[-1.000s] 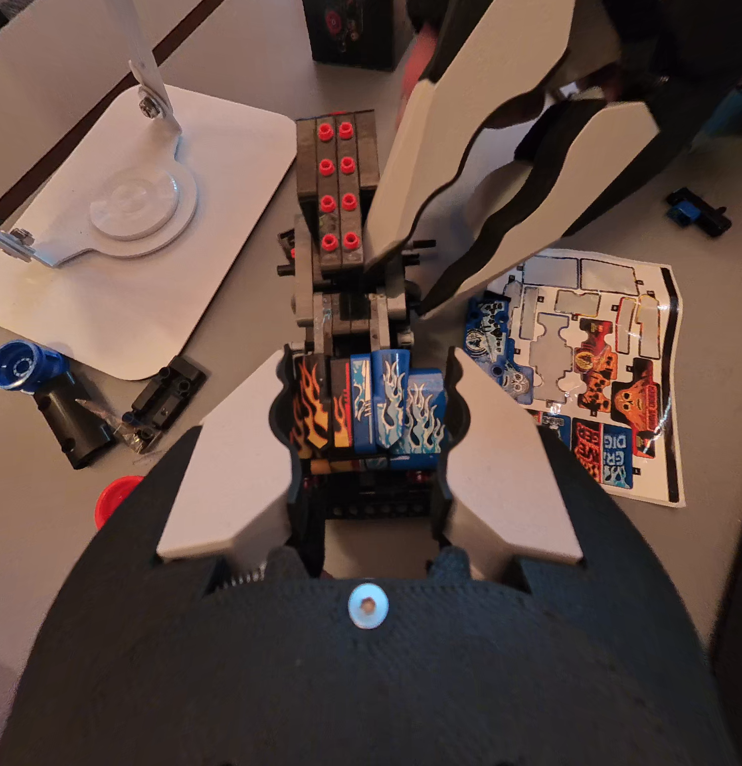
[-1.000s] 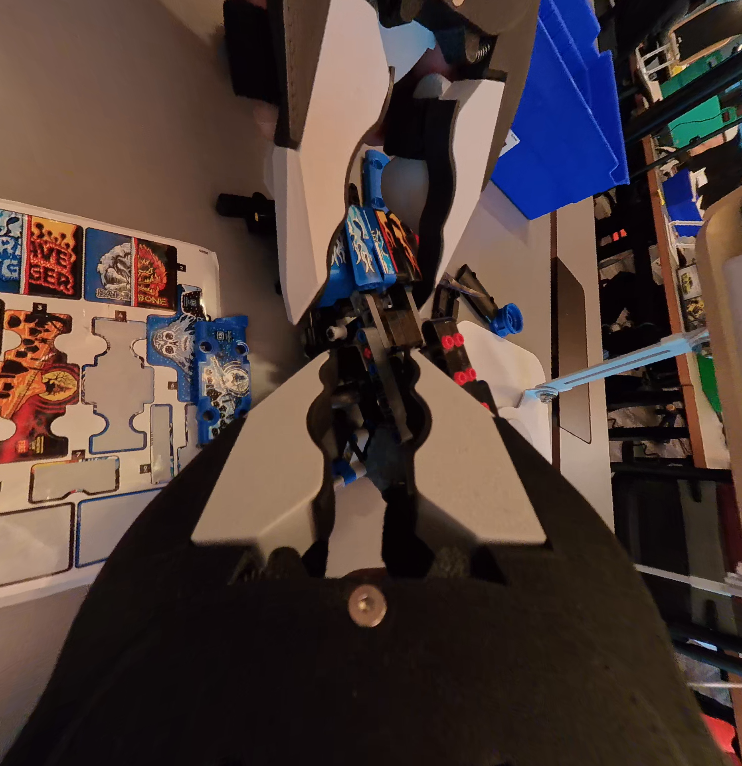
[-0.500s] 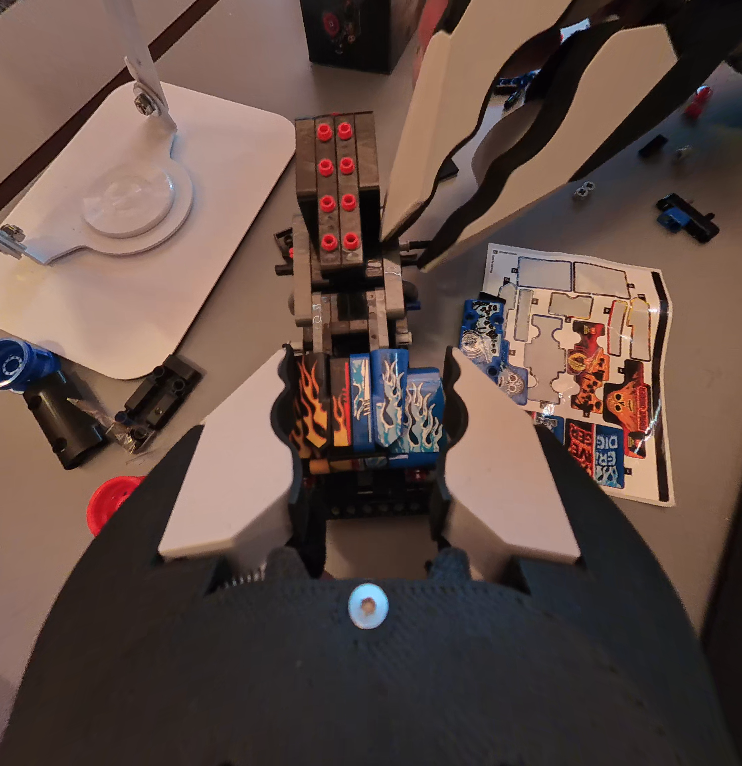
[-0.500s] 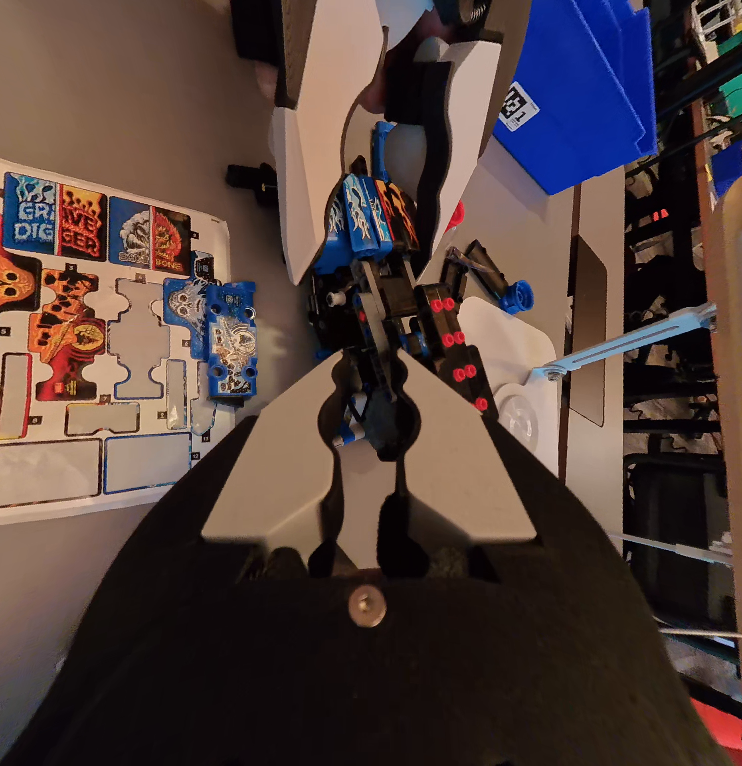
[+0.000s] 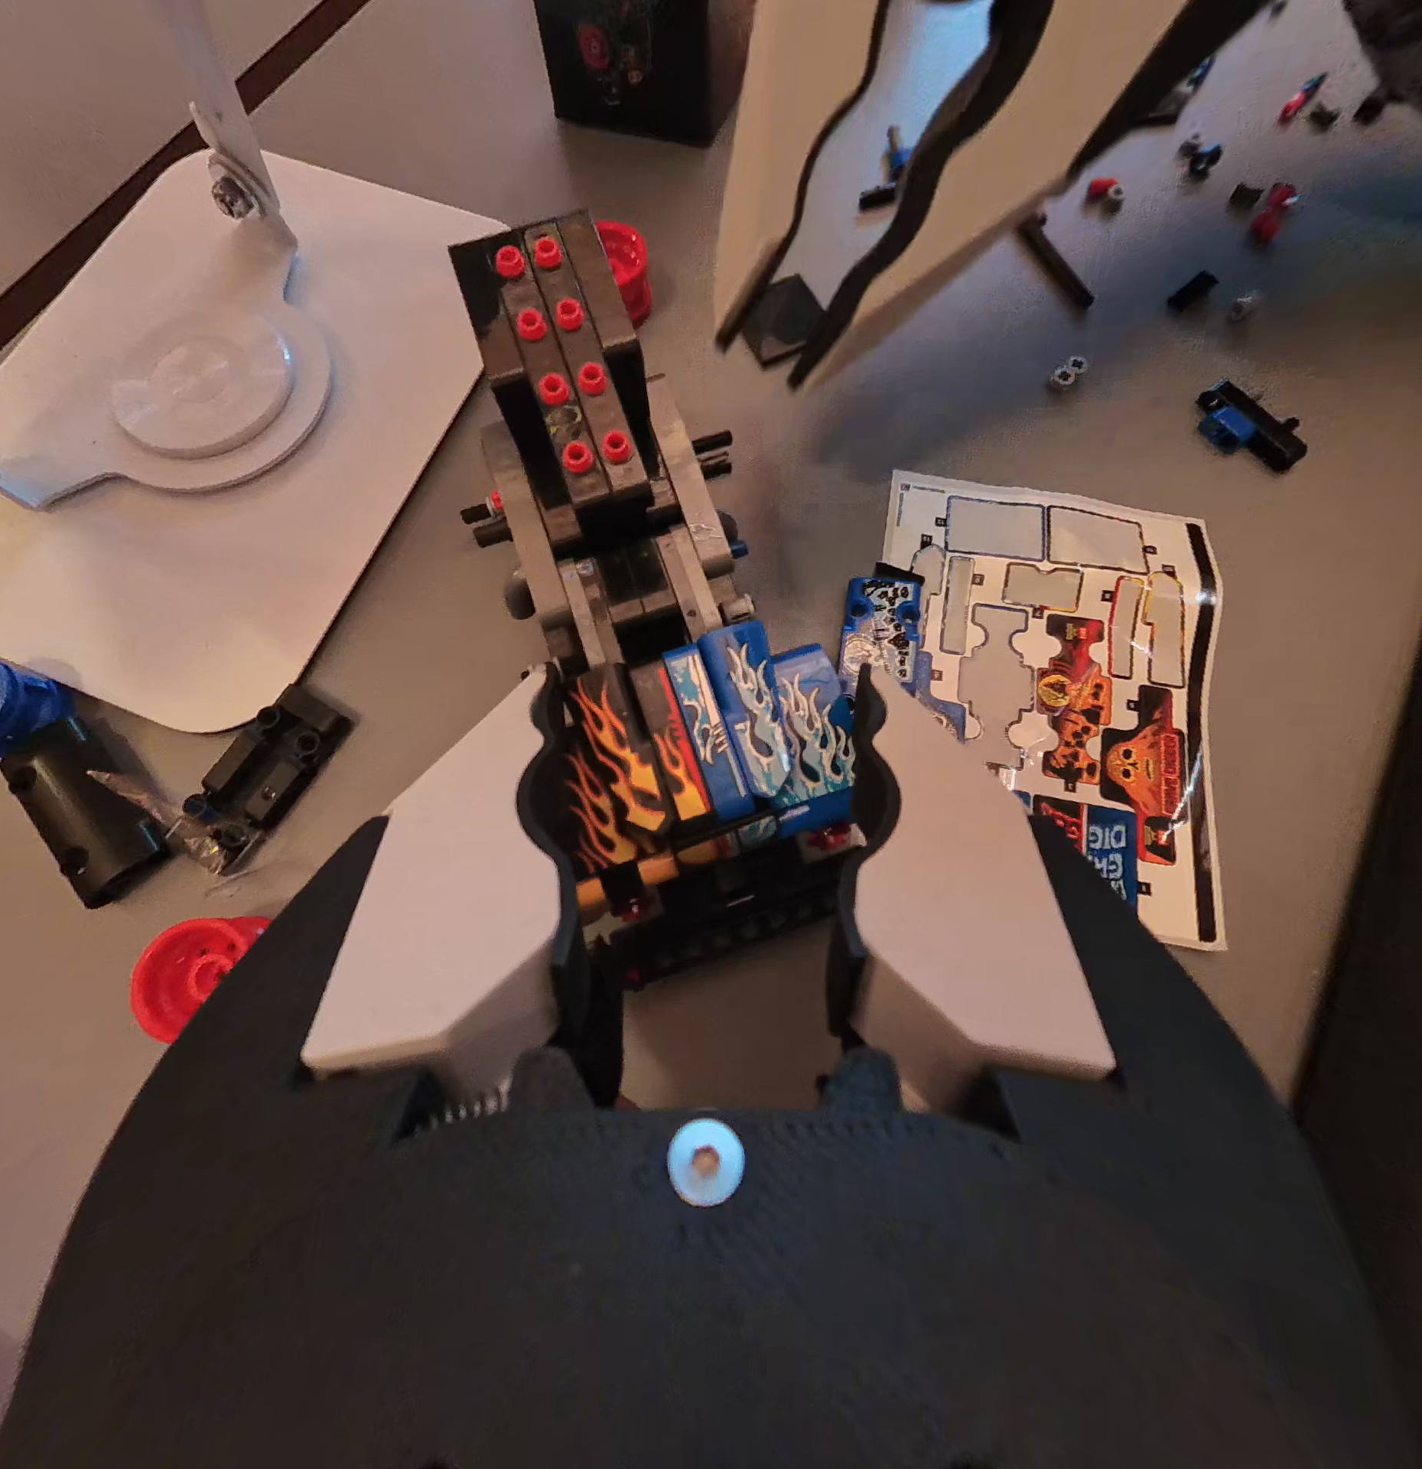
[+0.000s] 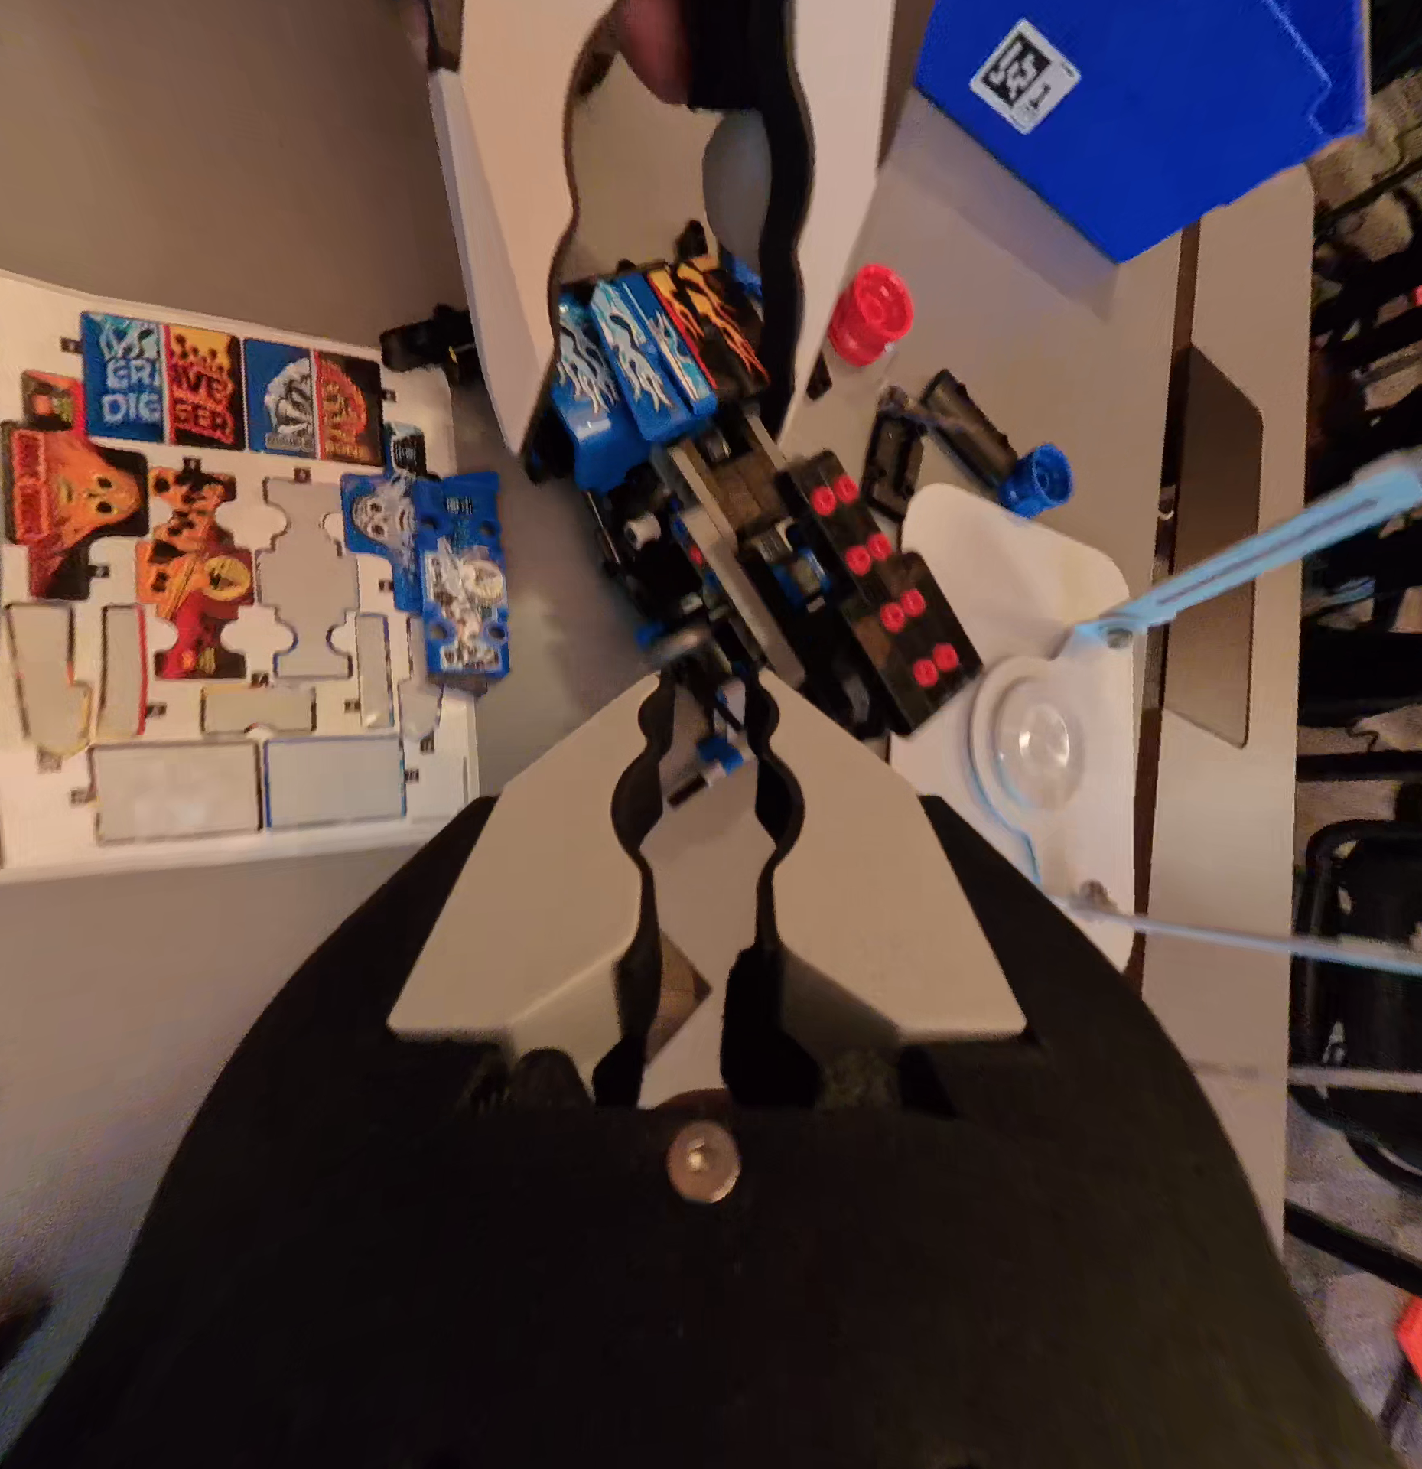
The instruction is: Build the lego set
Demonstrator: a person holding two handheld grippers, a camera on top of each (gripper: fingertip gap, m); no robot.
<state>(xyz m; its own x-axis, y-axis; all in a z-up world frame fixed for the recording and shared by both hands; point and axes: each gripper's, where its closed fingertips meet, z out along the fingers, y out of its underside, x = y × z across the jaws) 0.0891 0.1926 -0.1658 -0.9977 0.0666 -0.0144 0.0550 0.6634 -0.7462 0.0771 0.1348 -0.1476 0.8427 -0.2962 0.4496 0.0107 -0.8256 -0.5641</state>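
Model [image 5: 612,572]: stiff, light, snap-fragile; my left gripper [image 5: 703,763] clamps its flame end, right gripper [image 6: 707,723] slack, empty.

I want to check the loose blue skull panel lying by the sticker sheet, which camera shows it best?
The right wrist view: the blue skull panel lies fully in view, its whole printed face and corner holes visible, on the sticker sheet edge. In the left wrist view the same panel is foreshortened and partly cut off by the left tool.

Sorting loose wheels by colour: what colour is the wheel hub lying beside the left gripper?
Red, a plain wheel hub; the left wrist view shows it best.
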